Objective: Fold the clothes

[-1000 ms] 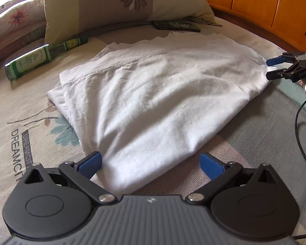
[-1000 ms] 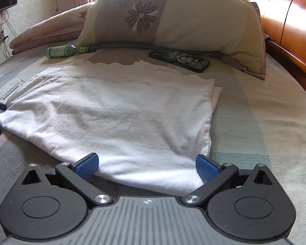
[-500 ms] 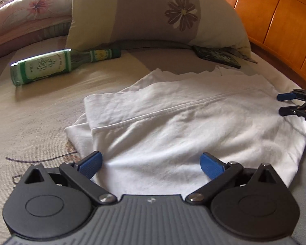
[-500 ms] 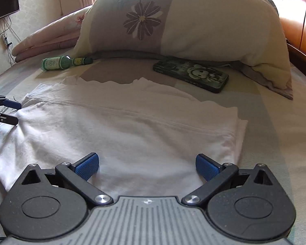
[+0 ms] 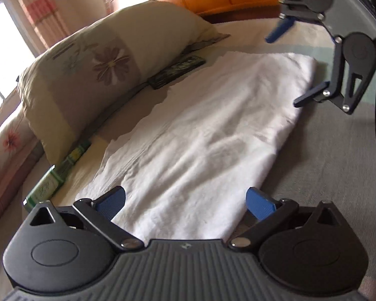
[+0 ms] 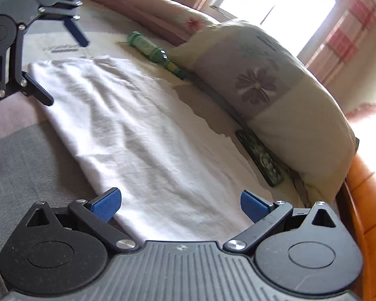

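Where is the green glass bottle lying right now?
The green glass bottle lies on the bed against the flowered pillow, beyond the white cloth's far edge.

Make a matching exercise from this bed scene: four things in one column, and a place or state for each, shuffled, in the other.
Things:
1. shirt
2. bottle
3. phone
4. left gripper

Places or states:
A. dark, lying flat at the pillow's edge, near the headboard
B. white, spread flat in a long strip
C. open, holding nothing
D. green, lying on its side by the pillow

Pairs: 1-B, 2-D, 3-A, 4-C
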### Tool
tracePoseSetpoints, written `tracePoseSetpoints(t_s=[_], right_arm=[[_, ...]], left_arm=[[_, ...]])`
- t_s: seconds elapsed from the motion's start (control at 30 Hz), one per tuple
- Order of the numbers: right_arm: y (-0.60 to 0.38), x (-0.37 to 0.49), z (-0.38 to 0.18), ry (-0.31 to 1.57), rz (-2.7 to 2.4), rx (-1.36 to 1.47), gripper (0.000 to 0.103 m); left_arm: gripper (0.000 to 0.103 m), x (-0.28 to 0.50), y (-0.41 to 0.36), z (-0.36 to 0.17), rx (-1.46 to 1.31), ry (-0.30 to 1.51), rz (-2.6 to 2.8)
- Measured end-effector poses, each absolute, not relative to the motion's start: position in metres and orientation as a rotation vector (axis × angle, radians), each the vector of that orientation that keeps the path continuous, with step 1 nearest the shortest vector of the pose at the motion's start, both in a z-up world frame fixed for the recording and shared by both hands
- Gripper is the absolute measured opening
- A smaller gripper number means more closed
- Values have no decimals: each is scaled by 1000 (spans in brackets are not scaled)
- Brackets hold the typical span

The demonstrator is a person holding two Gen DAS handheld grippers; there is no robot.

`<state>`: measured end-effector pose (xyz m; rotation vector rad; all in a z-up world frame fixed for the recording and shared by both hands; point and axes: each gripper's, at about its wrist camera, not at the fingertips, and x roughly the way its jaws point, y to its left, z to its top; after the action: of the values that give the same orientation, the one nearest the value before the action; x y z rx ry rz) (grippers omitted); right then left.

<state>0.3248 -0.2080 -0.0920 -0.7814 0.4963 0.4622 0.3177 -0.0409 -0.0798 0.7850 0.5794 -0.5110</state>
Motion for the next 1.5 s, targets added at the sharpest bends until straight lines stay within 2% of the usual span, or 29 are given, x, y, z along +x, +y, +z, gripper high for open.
tracePoseSetpoints(t_s=[0.13, 0.47, 0.67, 0.9, 1.17, 1.5], right_arm=[[-177, 310, -115, 446, 484, -977, 103], [-154, 327, -128, 386, 452, -1029, 103], [-179, 328, -131, 381, 379, -1097, 103], [-231, 327, -133, 427, 234, -1163, 103], [-193, 329, -137, 359, 281, -1177, 103], [-228, 341, -133, 411, 184, -1195, 103]], left_arm=[[102, 296, -79, -112, 1074, 475, -498], [103, 316, -118, -125, 1199, 376, -445], [103, 316, -95, -131, 1249, 384, -376], [103, 321, -45, -133, 1248, 478, -235], [102, 321, -90, -134, 1283, 401, -299], [103, 341, -51, -141, 1381, 470, -155]])
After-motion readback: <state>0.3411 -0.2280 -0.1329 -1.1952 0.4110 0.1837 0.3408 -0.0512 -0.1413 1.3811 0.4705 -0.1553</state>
